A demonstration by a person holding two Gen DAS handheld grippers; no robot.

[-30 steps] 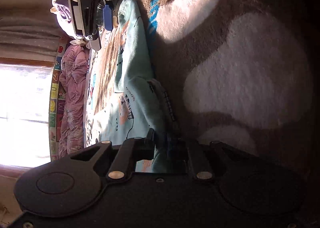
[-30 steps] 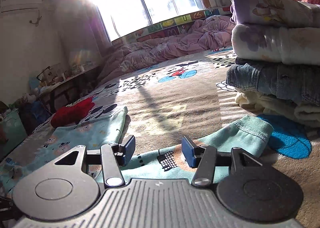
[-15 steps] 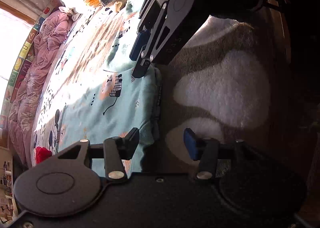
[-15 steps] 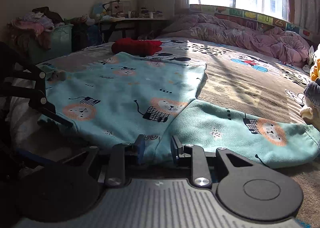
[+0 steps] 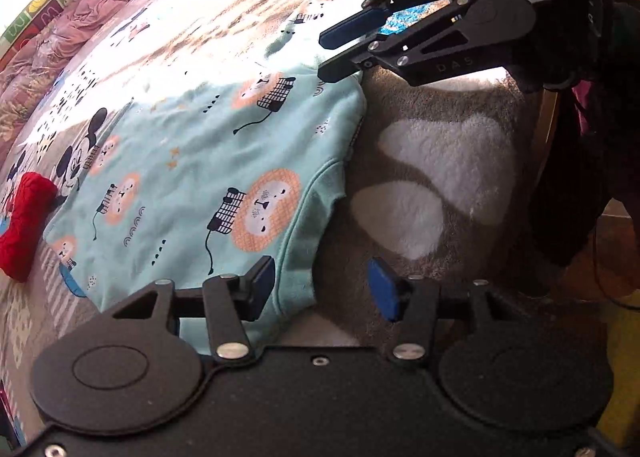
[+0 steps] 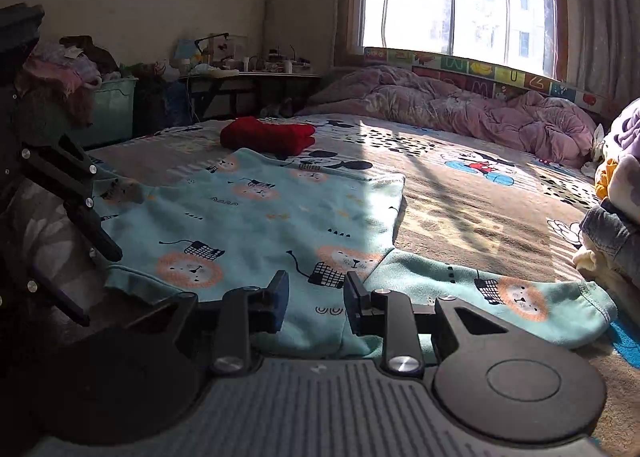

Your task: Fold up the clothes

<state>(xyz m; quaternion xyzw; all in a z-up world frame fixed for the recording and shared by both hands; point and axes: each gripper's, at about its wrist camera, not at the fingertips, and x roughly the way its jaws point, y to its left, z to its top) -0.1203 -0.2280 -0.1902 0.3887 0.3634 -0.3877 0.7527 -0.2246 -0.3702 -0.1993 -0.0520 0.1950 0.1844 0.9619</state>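
Landmark: the teal lion-print top (image 5: 224, 161), spread flat on the cartoon-print bedspread (image 6: 460, 193).
Top: one sleeve (image 6: 520, 305) stretches out sideways toward the stack of folded clothes (image 6: 616, 217); a second ago this view showed only a corner of it.
Left gripper (image 5: 322, 285): spread, nothing between the pads, poised over the top's near hem beside the grey fleece blanket (image 5: 432, 177). A second ago it was pressed shut low against the cloth; since then it has lifted and rolled.
Right gripper (image 6: 316, 301): partly spread, narrower than a second ago, hanging over the top near the armpit; I cannot tell whether the pads touch the fabric.
Red garment (image 6: 266, 135): folded, lying beyond the top's far edge.
Pink quilt (image 6: 460, 113): bunched under the window, well beyond the top.
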